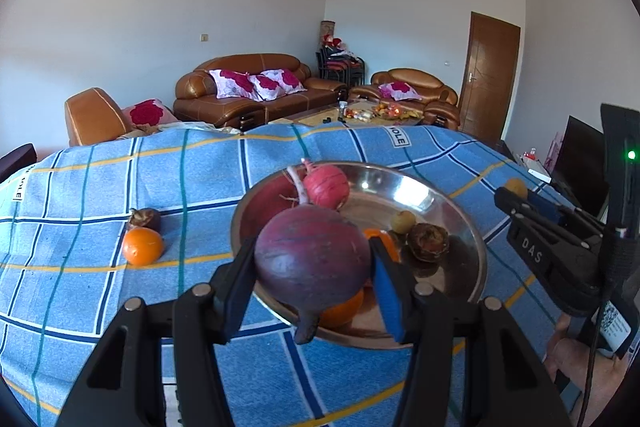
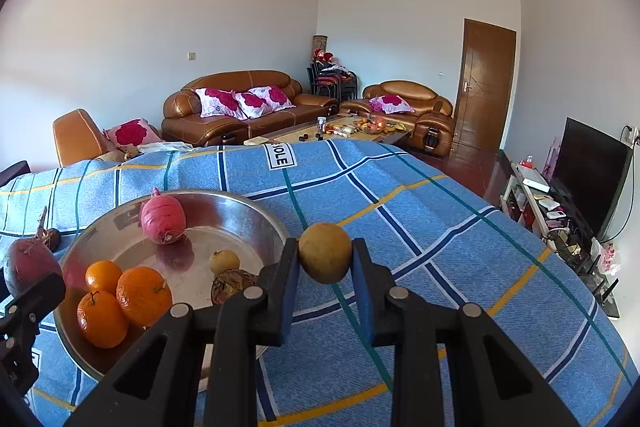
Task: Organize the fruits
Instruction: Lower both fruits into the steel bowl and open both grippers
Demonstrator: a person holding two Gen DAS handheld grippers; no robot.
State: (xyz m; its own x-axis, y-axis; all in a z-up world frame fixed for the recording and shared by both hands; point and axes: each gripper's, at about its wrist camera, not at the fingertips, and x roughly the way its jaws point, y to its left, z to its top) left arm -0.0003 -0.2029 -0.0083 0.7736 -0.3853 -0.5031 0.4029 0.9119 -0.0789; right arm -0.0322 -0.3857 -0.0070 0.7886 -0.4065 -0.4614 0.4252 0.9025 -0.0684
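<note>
Left claw [image 1: 314, 269]: clenched on dark purple beet [image 1: 312, 259], held above near rim of bowl [image 1: 476, 247], tail hanging down. Right claw [image 2: 325, 263]: clenched on yellow fruit [image 2: 325, 258], held above the cloth just right of the bowl, level with its right rim.

Bowl on blue checked cloth [image 2: 440, 227] over the worktop. Inside bowl: three oranges [image 2: 142, 295] at near left, brown husked fruit [image 2: 232, 285] near centre-right, small yellow fruit [image 2: 225, 261] just beyond it, pink radish [image 2: 163, 219] at far side.

Left of bowl, on the cloth: one orange [image 1: 143, 246], with a second brown fruit [image 1: 144, 218] just behind it, touching or nearly so. Neither collected yet.

Beyond the worktop: sofa [image 1: 256, 87], door [image 1: 488, 75]. Not task items.

Step in hand, judged: carrying two items toward the bowl, one per claw. Task partly done; most produce already in bowl.

Next move calls for: lowering beet into a free patch of bowl floor, near centre, before release. Drop from height likely to knock oranges or ring the metal. Yellow fruit needs shift left over the rim first; round, likely to roll, so low release. Then the two items left of bowl.
</note>
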